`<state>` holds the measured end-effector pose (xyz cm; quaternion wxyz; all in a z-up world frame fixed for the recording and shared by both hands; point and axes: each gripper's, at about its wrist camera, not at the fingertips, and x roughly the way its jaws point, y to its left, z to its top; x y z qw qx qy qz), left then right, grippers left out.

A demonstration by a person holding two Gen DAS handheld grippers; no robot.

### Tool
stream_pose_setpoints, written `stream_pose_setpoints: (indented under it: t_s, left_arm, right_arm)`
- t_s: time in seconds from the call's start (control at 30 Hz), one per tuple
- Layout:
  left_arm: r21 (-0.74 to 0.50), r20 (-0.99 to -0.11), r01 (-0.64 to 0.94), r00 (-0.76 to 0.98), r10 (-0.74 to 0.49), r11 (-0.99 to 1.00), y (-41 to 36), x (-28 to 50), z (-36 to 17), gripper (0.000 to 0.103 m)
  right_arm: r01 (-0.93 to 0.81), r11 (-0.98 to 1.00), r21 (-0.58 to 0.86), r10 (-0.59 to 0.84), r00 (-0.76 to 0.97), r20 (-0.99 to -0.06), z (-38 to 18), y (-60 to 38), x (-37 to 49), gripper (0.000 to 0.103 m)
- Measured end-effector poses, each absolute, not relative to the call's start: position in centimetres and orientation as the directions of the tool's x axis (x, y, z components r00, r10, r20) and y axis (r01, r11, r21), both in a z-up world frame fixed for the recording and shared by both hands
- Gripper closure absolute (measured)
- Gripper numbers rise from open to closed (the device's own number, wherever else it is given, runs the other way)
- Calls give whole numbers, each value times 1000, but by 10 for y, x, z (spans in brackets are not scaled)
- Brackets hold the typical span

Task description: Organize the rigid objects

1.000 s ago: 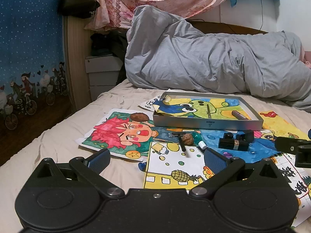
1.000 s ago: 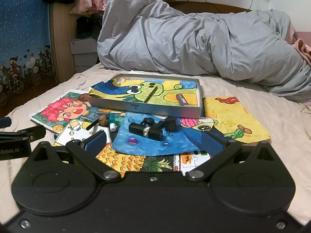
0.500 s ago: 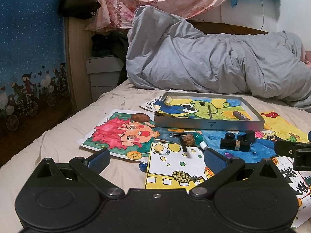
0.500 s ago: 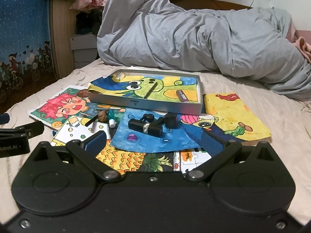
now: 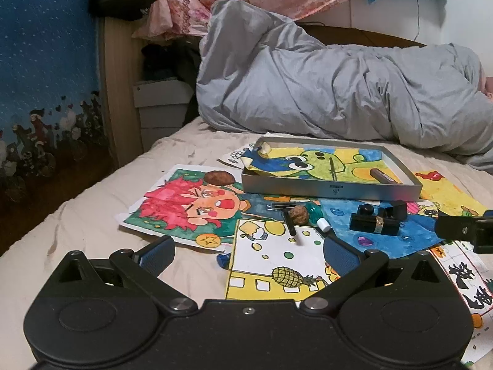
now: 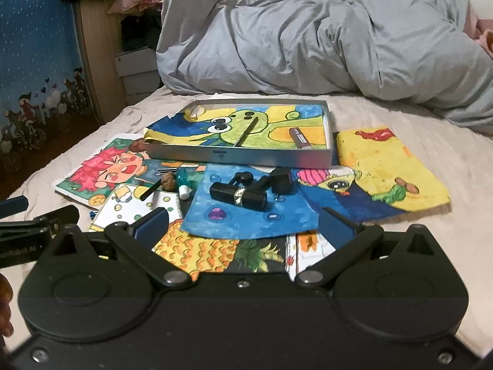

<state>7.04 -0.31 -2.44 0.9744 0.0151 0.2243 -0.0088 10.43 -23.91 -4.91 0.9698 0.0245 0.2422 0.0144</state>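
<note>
Grippers, left (image 5: 248, 248) and right (image 6: 243, 222), both gape wide, empty; tray (image 6: 237, 156) rim beyond, unobstructed.

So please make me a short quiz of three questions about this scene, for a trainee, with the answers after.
1. True or false: the walnut lies inside the tray.
2. Which gripper faces the black case more directly? A) left B) right
3. Fill in: both grippers' jaws are ____.

Key
1. False. It lies on the drawings in front of the tray.
2. B. The case sits centred ahead of the right gripper; for the left gripper it lies off to the right.
3. Open, holding nothing.
</note>
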Motion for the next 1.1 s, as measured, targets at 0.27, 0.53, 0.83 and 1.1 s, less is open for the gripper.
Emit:
stream_pose_setpoints:
  t_s: [0.27,0.53,0.83,1.1]
  left_arm:
    - [-17,-491,119,864,-112,993,-5,127,-33,1]
    - [-112,-528,212,815,-239,971,-6,187,-48,1]
    - [-184,-593,261,739,-319,948,-12,222,-68,25]
    - [-230,-615,236,717,-329,944,-10,237,-76,46]
  right_arm:
    - [-80,996,34,85,833,-547,-64,-249,154,1]
    - [-249,967,-60,167,792,-588,-81,-237,203,1]
    - [-322,943,-82,215,779,-588,-93,-224,250,1]
    - [-340,936,-88,217,757,-616,-109,-218,271,28]
